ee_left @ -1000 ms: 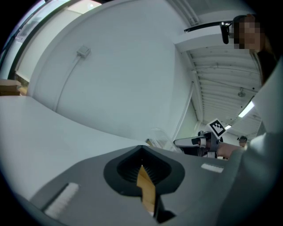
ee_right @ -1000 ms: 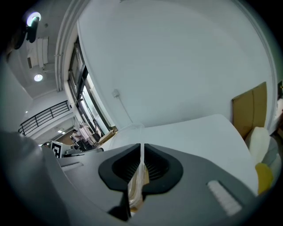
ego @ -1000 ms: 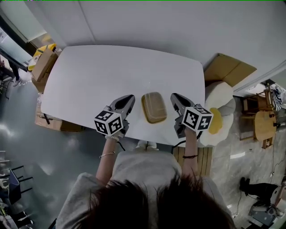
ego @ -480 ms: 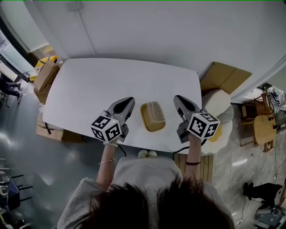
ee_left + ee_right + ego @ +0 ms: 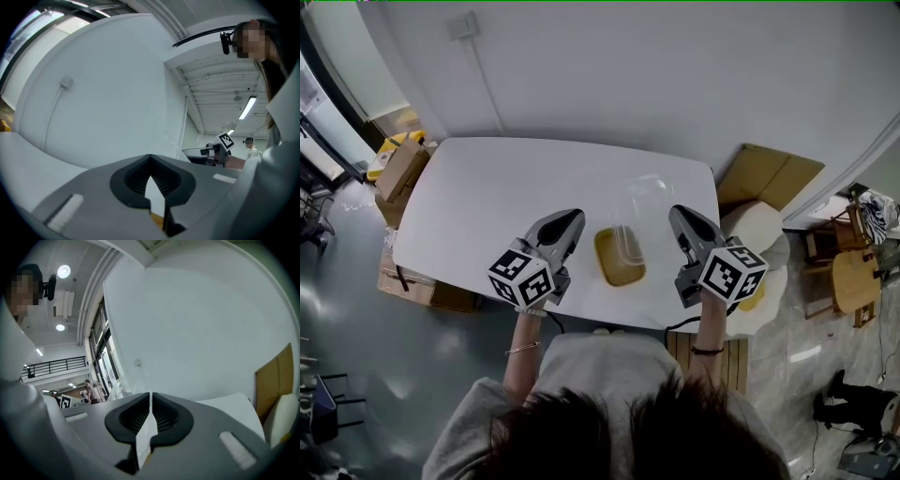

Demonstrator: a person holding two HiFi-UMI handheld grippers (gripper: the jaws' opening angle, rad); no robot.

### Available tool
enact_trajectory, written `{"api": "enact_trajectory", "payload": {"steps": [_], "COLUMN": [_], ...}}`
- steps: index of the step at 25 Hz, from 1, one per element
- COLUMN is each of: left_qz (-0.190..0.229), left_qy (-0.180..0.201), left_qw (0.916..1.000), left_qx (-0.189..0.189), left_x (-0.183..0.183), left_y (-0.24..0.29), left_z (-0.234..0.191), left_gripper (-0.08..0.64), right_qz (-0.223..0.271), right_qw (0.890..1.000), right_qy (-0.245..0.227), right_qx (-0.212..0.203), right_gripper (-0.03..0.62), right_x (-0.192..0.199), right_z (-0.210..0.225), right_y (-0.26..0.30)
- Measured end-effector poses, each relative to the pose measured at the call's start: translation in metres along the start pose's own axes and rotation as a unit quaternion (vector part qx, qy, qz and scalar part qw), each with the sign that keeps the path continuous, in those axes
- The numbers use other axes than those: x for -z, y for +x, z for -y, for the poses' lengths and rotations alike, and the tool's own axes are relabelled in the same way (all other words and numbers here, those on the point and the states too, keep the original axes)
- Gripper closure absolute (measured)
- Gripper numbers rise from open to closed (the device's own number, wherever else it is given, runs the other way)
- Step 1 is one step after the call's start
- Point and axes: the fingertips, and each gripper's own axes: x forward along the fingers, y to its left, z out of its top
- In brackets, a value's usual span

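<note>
Left gripper [image 5: 572, 218], right gripper [image 5: 676, 214] — both closed.

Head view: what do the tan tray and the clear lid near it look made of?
Tray: tan, matt, opaque, rounded corners, raised rim; moulded fibre or plastic, the look leaves it open. Lid: see-through, faint glints along its edges, table visible through it; likely thin clear plastic. The right gripper seems shut on its edge.
</note>
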Motion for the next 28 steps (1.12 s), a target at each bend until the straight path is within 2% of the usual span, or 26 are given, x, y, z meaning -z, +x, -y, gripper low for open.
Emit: {"api": "enact_trajectory", "payload": {"steps": [6, 28], "left_qz": [0.011, 0.016], "left_qy": [0.016, 0.028], "left_qw": [0.9998, 0.9995], "left_qx": [0.004, 0.003], "left_x": [-0.011, -0.02], "left_y": [-0.004, -0.008], "left_z": [0.007, 0.025], "left_gripper": [0.569, 0.569], "right_qz": [0.011, 0.012], "right_qw": [1.0, 1.0], "right_qy": [-0.006, -0.01], "right_qx": [-0.005, -0.02], "right_gripper": [0.561, 0.563], "right_x": [-0.006, -0.008], "right_z": [-0.004, -0.007], "right_y": [-0.004, -0.015]}}
